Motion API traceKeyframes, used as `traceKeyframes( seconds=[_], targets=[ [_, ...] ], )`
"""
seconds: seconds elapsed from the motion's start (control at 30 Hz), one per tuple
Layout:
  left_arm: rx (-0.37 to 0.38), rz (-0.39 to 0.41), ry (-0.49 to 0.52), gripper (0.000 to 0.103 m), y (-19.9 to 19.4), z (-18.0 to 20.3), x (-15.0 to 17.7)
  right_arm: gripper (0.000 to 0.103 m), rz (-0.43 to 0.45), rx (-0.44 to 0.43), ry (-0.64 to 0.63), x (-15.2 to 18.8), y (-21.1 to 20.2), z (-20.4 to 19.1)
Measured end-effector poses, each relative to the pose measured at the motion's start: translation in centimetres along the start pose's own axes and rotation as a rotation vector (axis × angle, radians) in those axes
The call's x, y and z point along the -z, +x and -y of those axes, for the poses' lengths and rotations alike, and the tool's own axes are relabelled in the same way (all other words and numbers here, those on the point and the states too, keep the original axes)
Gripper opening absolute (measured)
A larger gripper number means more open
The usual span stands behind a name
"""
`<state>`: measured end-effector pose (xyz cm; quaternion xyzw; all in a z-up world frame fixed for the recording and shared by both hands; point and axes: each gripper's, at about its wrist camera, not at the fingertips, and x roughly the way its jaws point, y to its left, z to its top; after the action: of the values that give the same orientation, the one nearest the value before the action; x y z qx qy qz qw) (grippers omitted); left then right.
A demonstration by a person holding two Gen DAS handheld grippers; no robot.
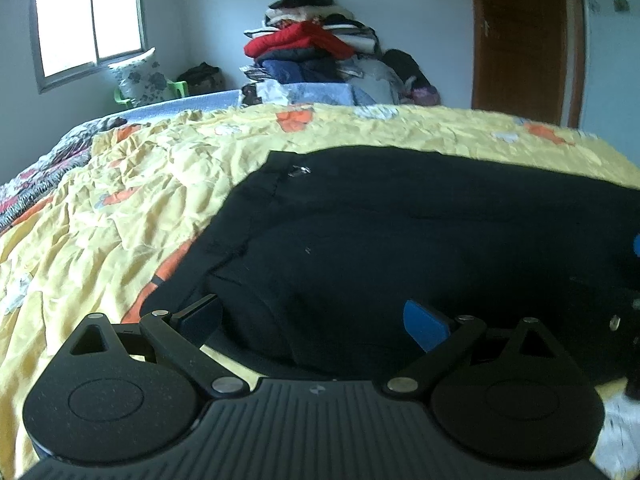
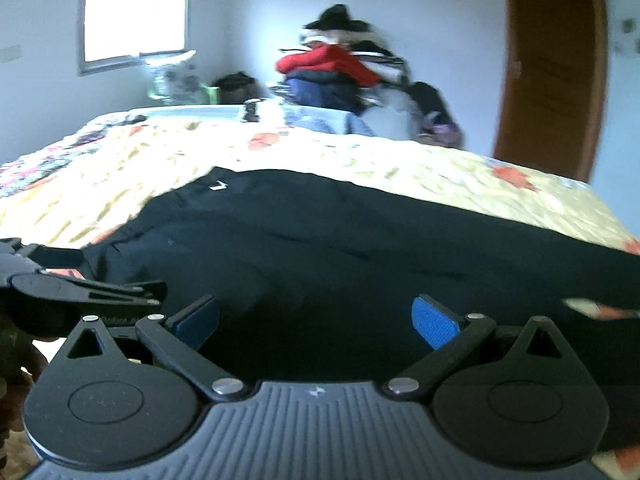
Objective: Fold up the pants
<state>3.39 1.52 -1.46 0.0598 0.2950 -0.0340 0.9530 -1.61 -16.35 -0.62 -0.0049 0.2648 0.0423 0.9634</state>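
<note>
Black pants (image 1: 400, 232) lie spread on a bed covered by a yellow floral sheet (image 1: 120, 208). A small white logo shows near their far left corner. My left gripper (image 1: 314, 322) is open, its blue-padded fingers spread over the near edge of the pants at the waist end. In the right wrist view the same pants (image 2: 340, 248) stretch to the right. My right gripper (image 2: 316, 322) is open just above their near edge, holding nothing. The left gripper (image 2: 80, 288) shows at the left edge of the right wrist view.
A tall pile of clothes (image 1: 316, 44) sits behind the bed against the wall. A window (image 1: 88, 20) is at the far left, a wooden door (image 1: 524, 40) at the right. A pillow on a green chair (image 1: 144, 80) stands under the window.
</note>
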Motion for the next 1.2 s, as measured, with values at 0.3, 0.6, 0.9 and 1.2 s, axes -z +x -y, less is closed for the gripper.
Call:
traceKeyframes(
  seconds=[0.3,0.6,0.9,1.2],
  targets=[
    [0.085,-0.073,-0.153,0.097,3.4,-3.3,-1.5,0.103,-0.042,-0.019,-0.213,-7.8,7.3,0.9],
    [0.064,-0.115,-0.240,0.096,5.8,-5.2,-3.3,0.075,-0.217,-0.208,-0.076,-14.6,22.4,8.5],
    [0.022,-0.068,-0.204,0.096,7.4,-5.2,-5.9,0.075,-0.289,-0.408,-0.280,-15.9,31.4,8.6],
    [0.052,-0.110,-0.180,0.096,11.8,-5.4,-9.7,0.013,-0.344,-0.587,-0.349,-15.2,32.2,8.5]
  ],
)
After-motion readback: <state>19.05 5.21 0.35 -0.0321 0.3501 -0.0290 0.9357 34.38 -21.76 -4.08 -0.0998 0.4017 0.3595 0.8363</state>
